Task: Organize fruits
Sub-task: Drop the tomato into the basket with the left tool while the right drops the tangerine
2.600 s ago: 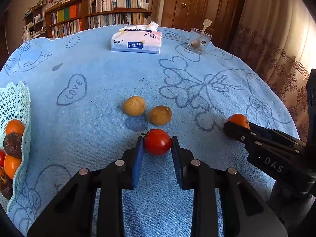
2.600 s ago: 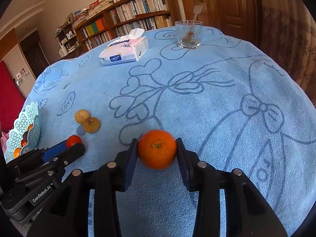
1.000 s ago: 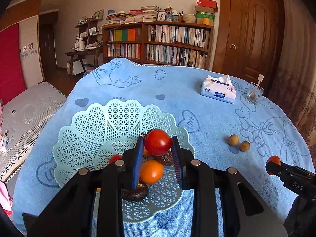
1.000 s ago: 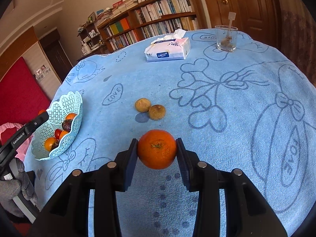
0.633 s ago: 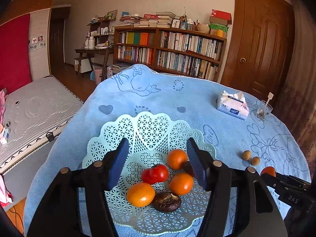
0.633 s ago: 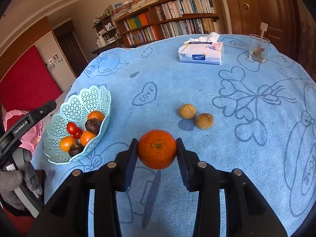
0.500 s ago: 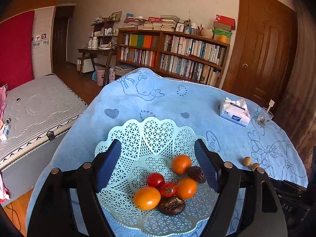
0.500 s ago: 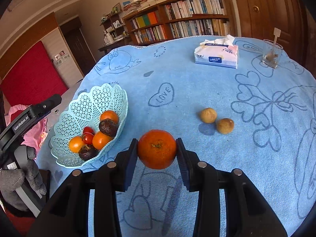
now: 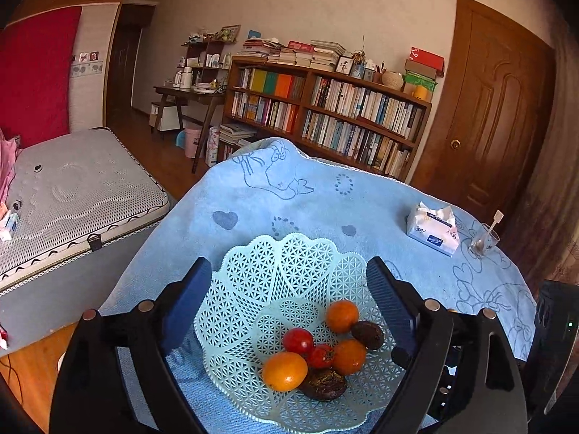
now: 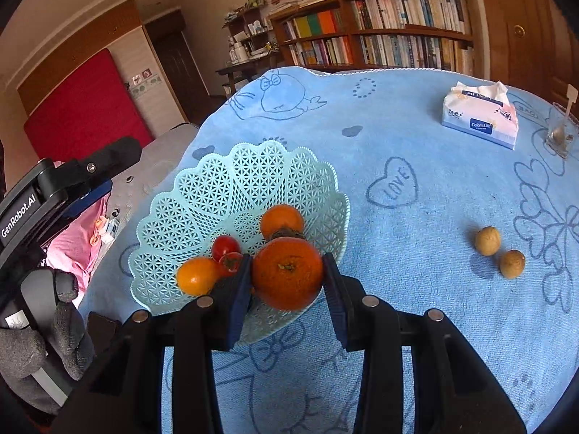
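Note:
A pale green lattice basket (image 9: 275, 271) (image 10: 231, 177) on the blue tablecloth holds oranges (image 9: 342, 315), two tomatoes (image 9: 298, 341) and dark fruits (image 9: 367, 334). My left gripper (image 9: 289, 289) is wide open and empty, its fingers either side of the basket, above it. My right gripper (image 10: 287, 285) is shut on an orange (image 10: 287, 277), held over the basket's near rim. Two small brownish fruits (image 10: 487, 241) (image 10: 512, 263) lie on the cloth to the right.
A tissue pack (image 10: 479, 119) (image 9: 432, 228) and a glass with a spoon (image 10: 561, 135) (image 9: 483, 242) stand at the table's far right. A gloved hand (image 10: 43, 332) holds the left gripper. A bed (image 9: 72, 195) lies past the table's left edge.
My left gripper let the tomato drop into the basket, opened wide and drew back. My right gripper carried the orange leftward from the cloth to the basket's rim.

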